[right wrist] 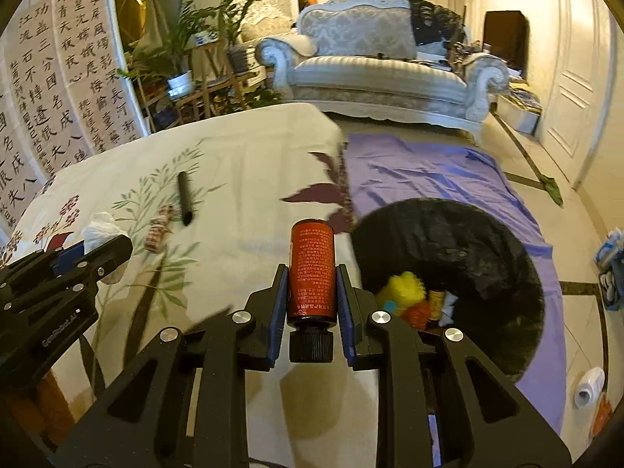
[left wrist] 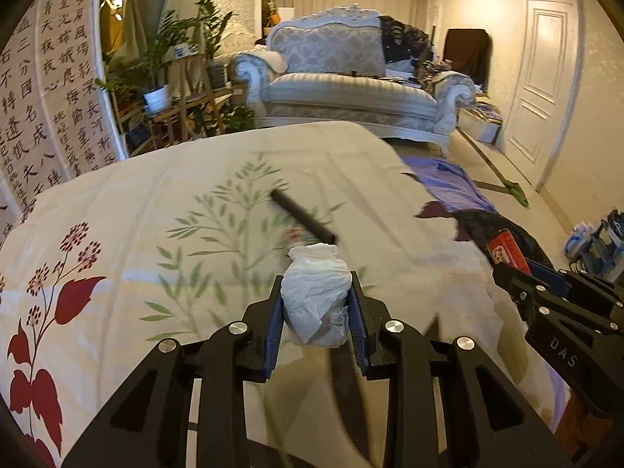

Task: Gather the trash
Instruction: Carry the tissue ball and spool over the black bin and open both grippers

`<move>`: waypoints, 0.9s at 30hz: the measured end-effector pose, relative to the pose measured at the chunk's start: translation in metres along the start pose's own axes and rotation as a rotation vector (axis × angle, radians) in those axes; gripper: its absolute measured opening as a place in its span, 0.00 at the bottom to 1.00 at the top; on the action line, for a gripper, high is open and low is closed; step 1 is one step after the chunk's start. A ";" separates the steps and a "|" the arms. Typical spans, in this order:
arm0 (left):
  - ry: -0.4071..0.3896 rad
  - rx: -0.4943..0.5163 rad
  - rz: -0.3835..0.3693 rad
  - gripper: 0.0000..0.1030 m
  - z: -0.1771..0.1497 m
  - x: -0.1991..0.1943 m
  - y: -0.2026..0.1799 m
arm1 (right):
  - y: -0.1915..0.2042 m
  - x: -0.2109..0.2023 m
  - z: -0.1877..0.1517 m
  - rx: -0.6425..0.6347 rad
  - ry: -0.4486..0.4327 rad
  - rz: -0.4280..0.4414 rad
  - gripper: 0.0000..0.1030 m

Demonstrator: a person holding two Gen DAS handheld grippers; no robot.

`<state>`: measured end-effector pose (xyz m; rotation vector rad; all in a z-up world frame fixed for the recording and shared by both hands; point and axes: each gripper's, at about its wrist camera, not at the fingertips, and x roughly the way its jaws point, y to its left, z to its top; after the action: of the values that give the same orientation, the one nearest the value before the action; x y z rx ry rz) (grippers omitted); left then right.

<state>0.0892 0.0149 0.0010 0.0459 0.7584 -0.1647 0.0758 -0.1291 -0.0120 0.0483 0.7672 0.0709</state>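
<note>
A: We have the left gripper [left wrist: 316, 304] clamped on a crumpled white tissue wad [left wrist: 314, 292], its blue pads pressing both sides, and it is held above the floral tablecloth [left wrist: 156, 202]. The gripper points forward and downward over the table.

B: And our right gripper [right wrist: 311, 292] is closed on the red bottle [right wrist: 311, 269], black cap toward us, base pointing away. It hangs near the table's right edge, just beside the bin.

A: How much room do we see on that side?

B: The cloth's right edge drops off just right of the bottle. Below it stands the black-lined trash bin [right wrist: 468, 241], mouth open, on a purple sheet [right wrist: 429, 167] spread over the floor. Yellow, orange and blue scraps already lie in its bottom. Pale floor runs open beyond it toward the sofa [right wrist: 382, 74].

A: On our side the tabletop is mostly bare. A black pen-like stick [left wrist: 302, 216] lies just beyond the tissue, and in the right view a small patterned wrapper [right wrist: 158, 232] lies beside it.

B: Our two grippers sit side by side, apart, both tilted downward alike.
</note>
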 end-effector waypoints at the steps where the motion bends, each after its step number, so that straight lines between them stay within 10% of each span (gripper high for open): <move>1: -0.002 0.005 -0.005 0.30 -0.001 -0.001 -0.005 | -0.005 -0.002 -0.001 0.008 -0.003 -0.007 0.23; 27: -0.034 0.153 -0.137 0.30 0.016 0.019 -0.132 | -0.112 -0.019 -0.011 0.150 -0.056 -0.139 0.23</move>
<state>0.0923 -0.1191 0.0019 0.1362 0.7145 -0.3533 0.0602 -0.2418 -0.0146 0.1392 0.7167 -0.1195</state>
